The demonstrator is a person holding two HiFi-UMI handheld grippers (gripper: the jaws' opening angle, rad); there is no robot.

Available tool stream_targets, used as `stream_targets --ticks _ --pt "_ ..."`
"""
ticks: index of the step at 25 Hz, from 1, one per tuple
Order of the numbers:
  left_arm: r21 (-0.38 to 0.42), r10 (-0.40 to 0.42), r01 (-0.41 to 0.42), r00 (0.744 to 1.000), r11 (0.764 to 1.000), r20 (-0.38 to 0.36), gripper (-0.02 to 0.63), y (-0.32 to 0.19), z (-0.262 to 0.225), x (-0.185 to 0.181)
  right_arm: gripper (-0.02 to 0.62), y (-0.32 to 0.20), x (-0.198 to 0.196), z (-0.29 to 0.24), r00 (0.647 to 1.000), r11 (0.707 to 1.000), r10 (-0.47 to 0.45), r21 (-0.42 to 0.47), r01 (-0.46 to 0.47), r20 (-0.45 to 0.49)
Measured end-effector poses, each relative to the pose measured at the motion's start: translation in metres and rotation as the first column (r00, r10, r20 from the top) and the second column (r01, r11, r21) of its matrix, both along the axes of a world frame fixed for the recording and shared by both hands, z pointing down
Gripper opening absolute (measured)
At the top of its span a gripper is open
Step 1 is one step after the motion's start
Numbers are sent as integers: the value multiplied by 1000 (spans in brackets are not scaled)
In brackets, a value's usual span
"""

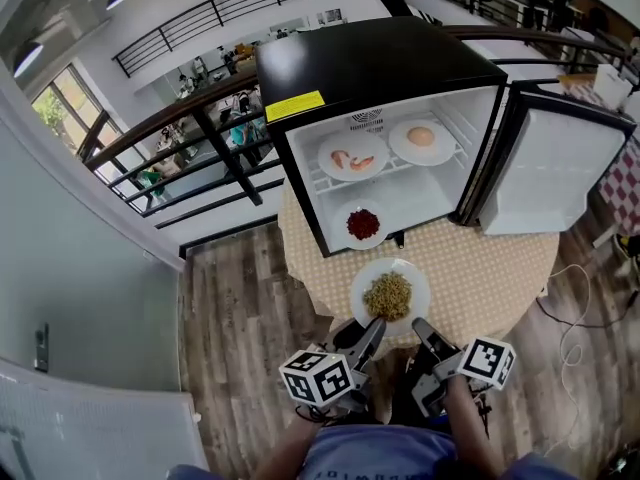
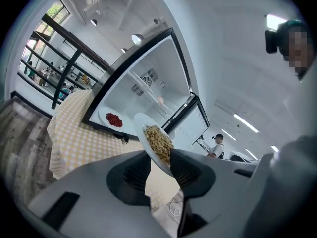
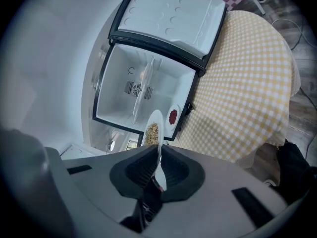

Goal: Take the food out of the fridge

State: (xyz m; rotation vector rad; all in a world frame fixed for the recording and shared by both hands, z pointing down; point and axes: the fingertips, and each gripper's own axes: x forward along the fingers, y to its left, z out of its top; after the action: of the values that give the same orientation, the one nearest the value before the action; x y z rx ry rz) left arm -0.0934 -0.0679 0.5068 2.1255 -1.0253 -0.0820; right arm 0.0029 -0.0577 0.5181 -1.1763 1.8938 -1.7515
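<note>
The black fridge (image 1: 370, 63) stands on the round table (image 1: 480, 268) with its door (image 1: 560, 168) swung wide. Inside, two plates (image 1: 325, 148) (image 1: 400, 153) sit side by side on the upper shelf, and a small plate of red food (image 1: 363, 244) rests on the fridge floor near the front edge.

The plate of yellowish noodle-like food (image 1: 415, 273) is already outside, carried over the table just in front of the fridge. The right hand-held gripper (image 3: 158, 165) is clenched thin on its near rim. The left hand-held gripper (image 2: 161, 165) also seems to grip that rim, its jaws set wider with the plate slanting across them.

The plate looks stiff, smooth and breakable, probably ceramic, so likely slippery under the pads. The loose heap on top could slide if the plate tips. Two rim holds set apart look like the sensible grasp, keeping it level.
</note>
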Motion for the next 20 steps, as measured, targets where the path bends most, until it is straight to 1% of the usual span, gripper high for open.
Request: stream_targets --ticks 5,8,13,20 --pt "11 43 -43 999 999 -18 129 43 -5 -24 28 47 -24 -6 999 999 37 22 -37 -10" --pt "14 73 -72 997 997 -29 129 66 -8 -29 29 73 -31 -11 998 998 58 36 -57 -10" --pt "30 121 -120 992 992 -41 129 97 -15 -20 30 108 -22 -16 994 993 109 54 -109 -2" --pt "25 184 -182 979 983 -84 129 121 -18 1 31 138 -3 -26 987 983 156 104 -152 -30"
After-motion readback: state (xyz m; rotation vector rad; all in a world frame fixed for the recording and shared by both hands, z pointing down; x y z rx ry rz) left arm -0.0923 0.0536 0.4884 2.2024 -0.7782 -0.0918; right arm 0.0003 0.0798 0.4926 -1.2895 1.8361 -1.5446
